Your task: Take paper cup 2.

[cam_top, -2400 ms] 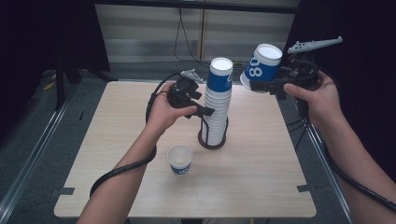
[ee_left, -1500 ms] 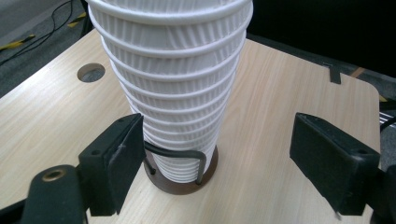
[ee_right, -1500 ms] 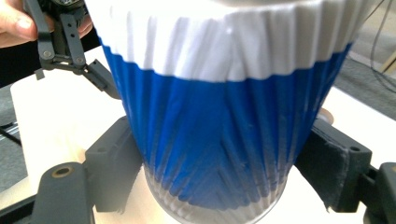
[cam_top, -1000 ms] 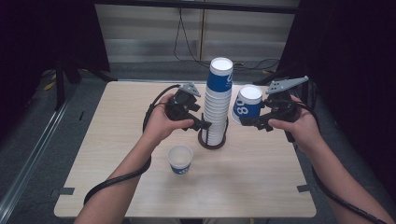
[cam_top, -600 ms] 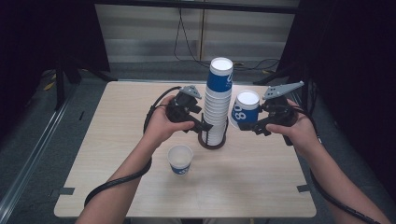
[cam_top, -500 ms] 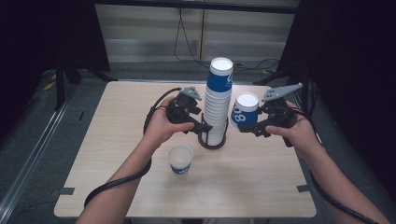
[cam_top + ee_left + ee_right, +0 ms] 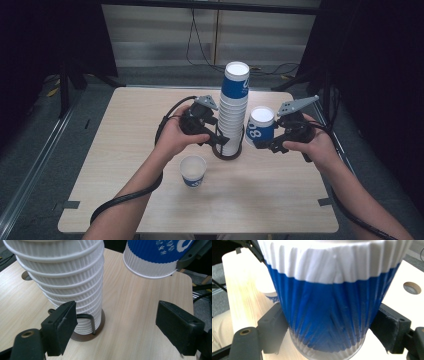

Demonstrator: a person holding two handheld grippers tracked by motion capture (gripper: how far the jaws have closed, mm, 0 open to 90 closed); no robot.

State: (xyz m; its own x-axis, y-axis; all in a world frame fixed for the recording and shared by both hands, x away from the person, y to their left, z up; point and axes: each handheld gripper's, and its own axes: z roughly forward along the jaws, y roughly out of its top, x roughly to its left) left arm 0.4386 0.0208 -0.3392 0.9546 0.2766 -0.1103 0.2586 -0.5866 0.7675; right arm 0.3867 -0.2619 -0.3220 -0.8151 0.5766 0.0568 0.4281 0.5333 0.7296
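Right gripper [image 7: 267, 145] jaws clamp a blue cup [image 7: 261, 125], upright, low beside the cup stack [image 7: 232, 112] on the table [image 7: 300, 195]. Left gripper [image 7: 220, 141], jaws open, flanks the stack's base.

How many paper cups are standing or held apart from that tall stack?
2. One cup stands upright on the table in front of the stack; the other cup is held by the right gripper just right of the stack.
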